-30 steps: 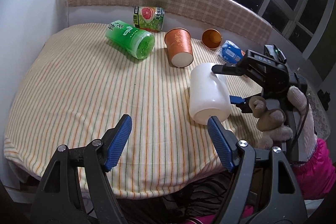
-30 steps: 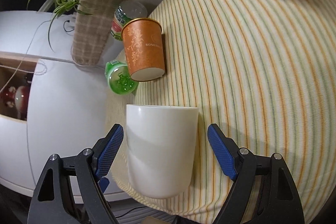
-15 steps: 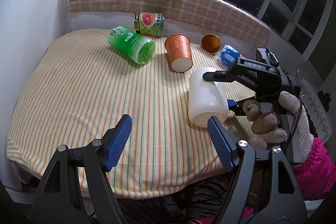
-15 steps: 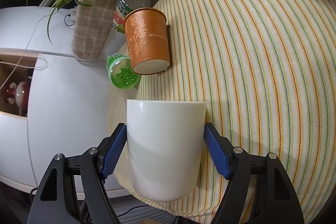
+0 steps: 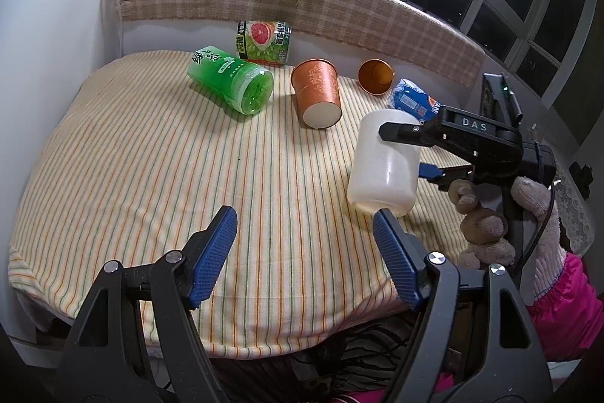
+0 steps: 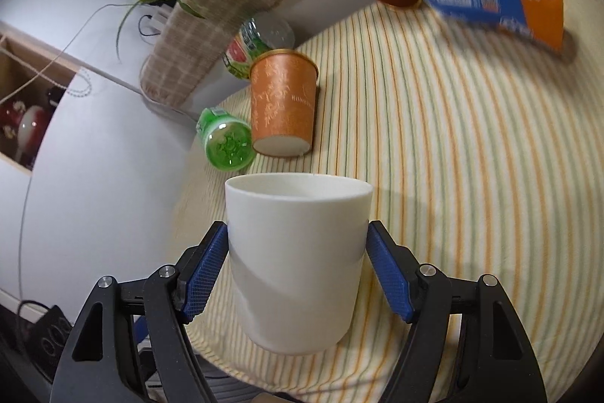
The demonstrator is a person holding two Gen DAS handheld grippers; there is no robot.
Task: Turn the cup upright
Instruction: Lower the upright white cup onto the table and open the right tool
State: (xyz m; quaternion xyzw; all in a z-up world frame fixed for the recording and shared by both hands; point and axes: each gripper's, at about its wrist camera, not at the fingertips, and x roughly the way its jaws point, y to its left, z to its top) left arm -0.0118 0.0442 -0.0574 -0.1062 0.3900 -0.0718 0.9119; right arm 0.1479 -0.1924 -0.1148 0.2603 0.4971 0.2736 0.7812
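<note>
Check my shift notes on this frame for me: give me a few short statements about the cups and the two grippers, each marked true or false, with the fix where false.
1. The right gripper is shut on the white cup. True.
2. The left gripper holds the green bottle. False: its jaws stand open and empty over the striped tablecloth, and the bottle lies on its side far from them.
3. The orange paper cup lies on its side with its white base toward the left wrist camera. True.
4. The white cup stands upright on the cloth. False: it is tilted in the right gripper's grip.
5. The grapefruit can lies flat. False: it stands upright near the back of the table.
</note>
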